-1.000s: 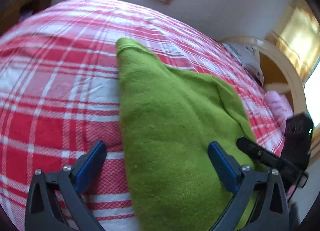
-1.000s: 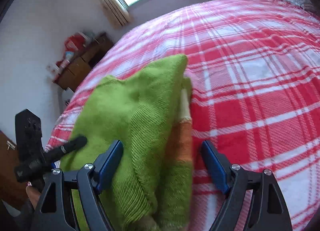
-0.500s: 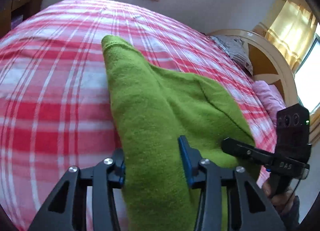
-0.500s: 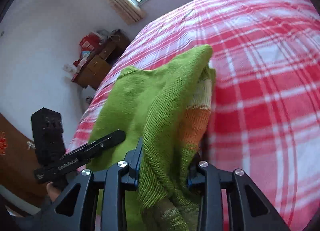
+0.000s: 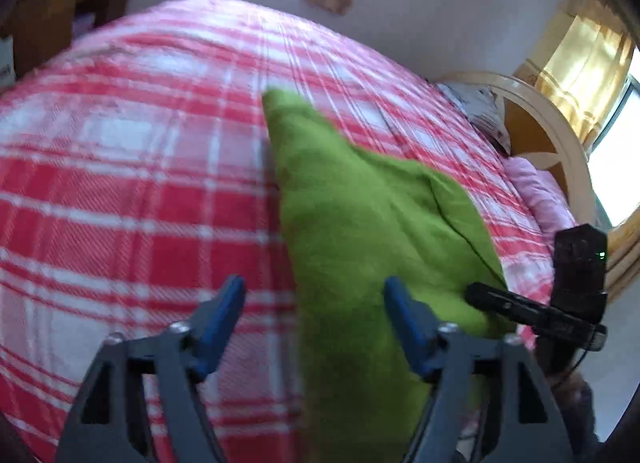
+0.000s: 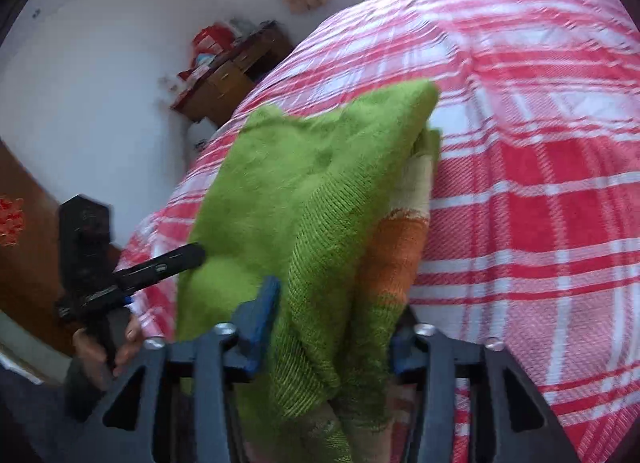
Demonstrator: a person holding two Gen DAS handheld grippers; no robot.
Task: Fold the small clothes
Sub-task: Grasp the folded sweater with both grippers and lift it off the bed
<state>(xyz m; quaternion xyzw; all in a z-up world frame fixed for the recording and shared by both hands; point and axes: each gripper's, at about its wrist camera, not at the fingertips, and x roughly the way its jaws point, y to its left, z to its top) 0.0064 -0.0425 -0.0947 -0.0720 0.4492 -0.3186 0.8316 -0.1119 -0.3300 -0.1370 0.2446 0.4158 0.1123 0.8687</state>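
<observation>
The sweater point(image 5: 360, 231) lies on the plaid bedspread point(image 5: 140, 203), near the bed edge closest to the cameras. It is green, with orange and cream bands point(image 6: 400, 247) along its right-hand margin. Its long axis runs from the near edge away toward the far wall. In the left wrist view it tapers to a folded corner pointing toward the window; the wide end is nearest the grippers.

Left gripper point(image 5: 314, 315): jaws have just been opening. They stand apart. The sweater's left edge lies between them, but the left pad is clear of the cloth, over bare bedspread. Released.

Right gripper point(image 6: 334, 327): jaws have just been opening. The bunched knit fills the gap between them. Whether the pads press on it cannot be determined; the picture is blurred and the right pad is mostly hidden by cloth.
</observation>
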